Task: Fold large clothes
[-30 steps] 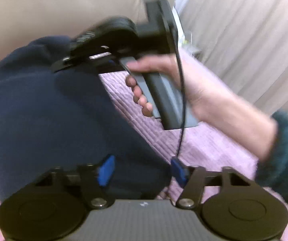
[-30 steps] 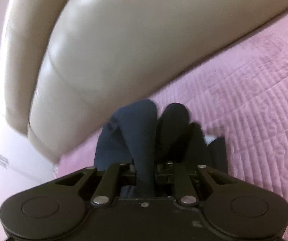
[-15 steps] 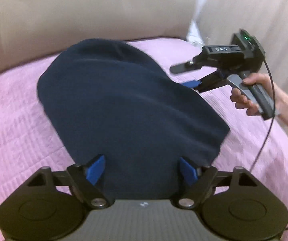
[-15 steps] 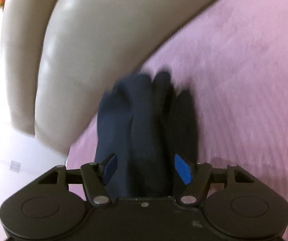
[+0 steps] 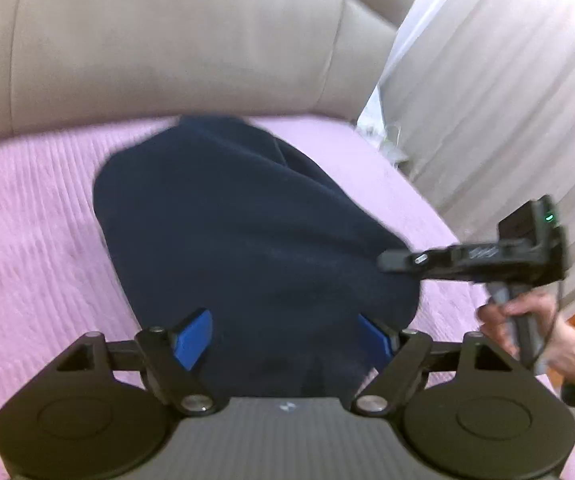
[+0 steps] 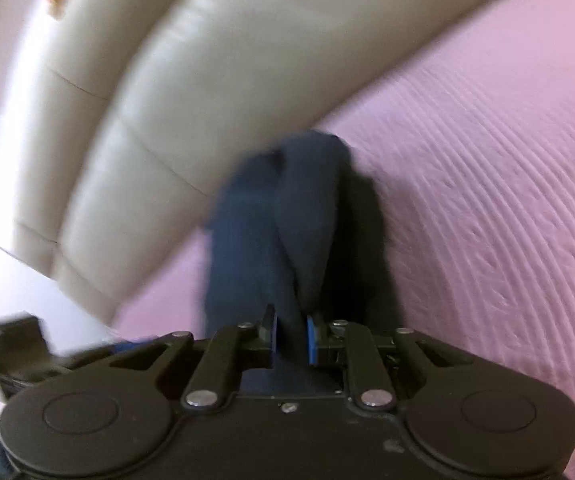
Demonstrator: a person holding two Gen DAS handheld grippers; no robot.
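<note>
A dark navy garment (image 5: 247,232) lies folded in a rounded heap on the pink quilted bedspread (image 5: 27,240). My left gripper (image 5: 283,334) is open, its blue pads wide apart over the garment's near edge. My right gripper (image 6: 291,338) is shut on a fold of the navy garment (image 6: 287,216), which runs away from the pads toward the headboard. In the left wrist view the right gripper (image 5: 387,260) reaches in from the right at the garment's right edge, held by a hand (image 5: 539,328).
A beige padded headboard (image 5: 167,40) stands behind the bed and also shows in the right wrist view (image 6: 227,60). Pale curtains (image 5: 507,100) hang at the right. The bedspread (image 6: 487,160) stretches right of the garment.
The right gripper, open half a second ago, has closed on the garment's fold. The left gripper has stayed open and drawn back a little. The right hand has moved lower and nearer.
</note>
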